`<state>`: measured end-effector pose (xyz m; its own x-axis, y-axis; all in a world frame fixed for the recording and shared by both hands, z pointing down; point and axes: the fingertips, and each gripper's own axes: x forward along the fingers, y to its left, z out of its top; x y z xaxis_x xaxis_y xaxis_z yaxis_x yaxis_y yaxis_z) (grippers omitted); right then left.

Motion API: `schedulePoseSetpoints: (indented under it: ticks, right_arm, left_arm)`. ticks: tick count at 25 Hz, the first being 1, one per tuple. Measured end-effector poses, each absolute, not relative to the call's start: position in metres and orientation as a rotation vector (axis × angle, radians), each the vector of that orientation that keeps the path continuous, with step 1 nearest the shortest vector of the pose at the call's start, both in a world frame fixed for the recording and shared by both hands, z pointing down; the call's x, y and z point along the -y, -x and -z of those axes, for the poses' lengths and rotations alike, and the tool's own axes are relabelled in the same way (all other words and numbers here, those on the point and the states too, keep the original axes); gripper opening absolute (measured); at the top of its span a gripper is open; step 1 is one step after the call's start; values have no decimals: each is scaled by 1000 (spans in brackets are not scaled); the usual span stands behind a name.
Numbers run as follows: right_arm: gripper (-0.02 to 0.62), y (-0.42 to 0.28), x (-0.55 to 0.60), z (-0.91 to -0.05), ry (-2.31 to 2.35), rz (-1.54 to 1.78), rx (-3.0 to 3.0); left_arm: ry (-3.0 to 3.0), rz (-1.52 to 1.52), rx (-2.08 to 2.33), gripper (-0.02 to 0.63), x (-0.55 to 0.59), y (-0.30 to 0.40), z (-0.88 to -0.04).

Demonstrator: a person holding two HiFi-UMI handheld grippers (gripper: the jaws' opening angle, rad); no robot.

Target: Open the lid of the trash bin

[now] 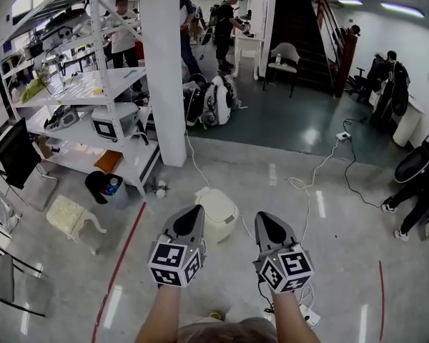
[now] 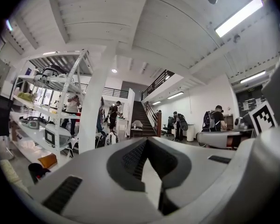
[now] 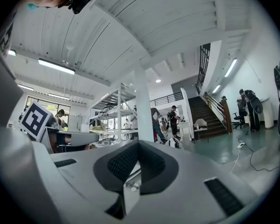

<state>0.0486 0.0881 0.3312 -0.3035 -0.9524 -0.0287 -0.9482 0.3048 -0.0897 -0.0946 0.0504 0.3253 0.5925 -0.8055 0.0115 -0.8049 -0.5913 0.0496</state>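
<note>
A white trash bin [image 1: 222,213] with its lid down stands on the grey floor just ahead of me. In the head view my left gripper [image 1: 194,211] hangs above the bin's left side and hides part of it. My right gripper [image 1: 264,218] hangs just to the right of the bin. Both are held well above the floor. The left gripper [image 2: 147,142] and right gripper [image 3: 138,143] each show jaws meeting at the tips with nothing between them. Both gripper views look across the room and up at the ceiling, so the bin is hidden in them.
A white pillar [image 1: 164,70] and a metal shelf rack [image 1: 93,95] stand behind the bin. A black bucket [image 1: 102,186] and a cream stool [image 1: 70,217] sit at the left. Cables [image 1: 307,184] and a power strip [image 1: 307,314] lie at the right. People stand far back.
</note>
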Motion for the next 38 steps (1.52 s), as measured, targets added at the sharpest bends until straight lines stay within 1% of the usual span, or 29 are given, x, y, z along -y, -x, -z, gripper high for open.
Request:
schedulePoseSetpoints:
  ticks: [7,17,31,38]
  right_arm:
    - [31,-41,-52,-334,1787,88,-2496]
    - [30,-56,19,-340,1751,122,-2520]
    - [29,-111,169,-329,1701,115,-2559]
    - [29,-134,250,-320,1665,102,-2601]
  left_arm:
    - [-2735,-9,1384,3,-18,95,-341]
    - [-2717,-18,1390,3,46,78,-346]
    - [-2711,-23,1421,3,185,17,-336]
    - [-2664,57,1471,3,262,-1,-322]
